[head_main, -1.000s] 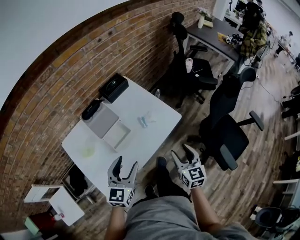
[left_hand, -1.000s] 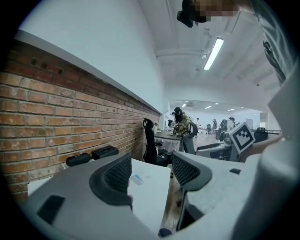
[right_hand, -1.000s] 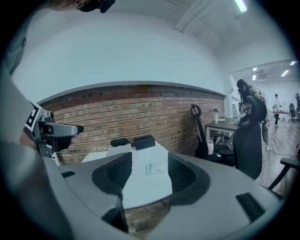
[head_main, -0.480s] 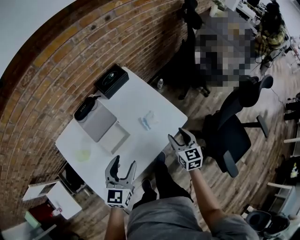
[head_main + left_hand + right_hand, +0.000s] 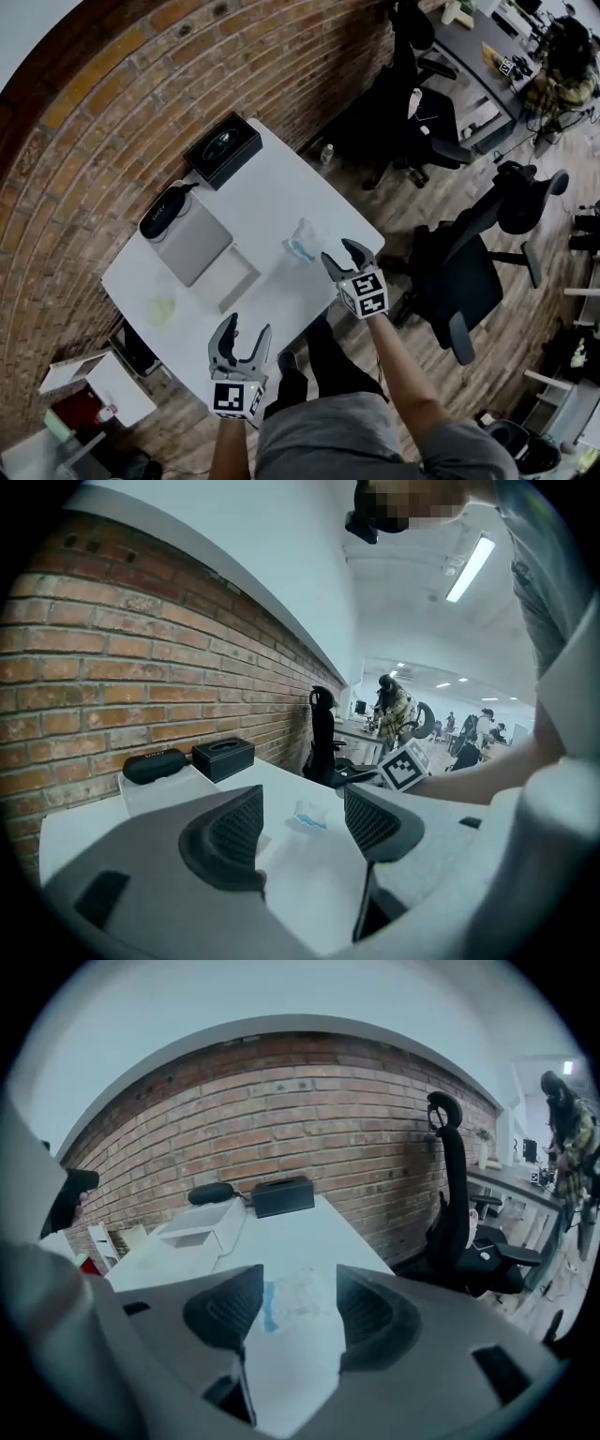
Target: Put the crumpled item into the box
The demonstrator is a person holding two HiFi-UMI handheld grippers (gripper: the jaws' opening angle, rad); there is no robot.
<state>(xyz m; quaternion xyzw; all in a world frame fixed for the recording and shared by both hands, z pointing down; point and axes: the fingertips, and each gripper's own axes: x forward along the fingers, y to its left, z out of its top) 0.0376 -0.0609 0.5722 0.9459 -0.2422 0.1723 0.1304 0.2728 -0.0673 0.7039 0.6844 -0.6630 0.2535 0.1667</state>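
Table (image 5: 267,192) edge beneath right gripper (image 5: 340,253); jaws apart — crumpled item (image 5: 302,242) ahead.

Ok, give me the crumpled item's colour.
Whitish crumpled item with a blue strip; right gripper view shows it best.

You face a white table (image 5: 272,192) set against a red brick wall (image 5: 112,122) that fills the upper left. Wooden floor (image 5: 450,192) spreads right, with black office chairs (image 5: 464,277) and a dark desk (image 5: 473,52) at upper right.
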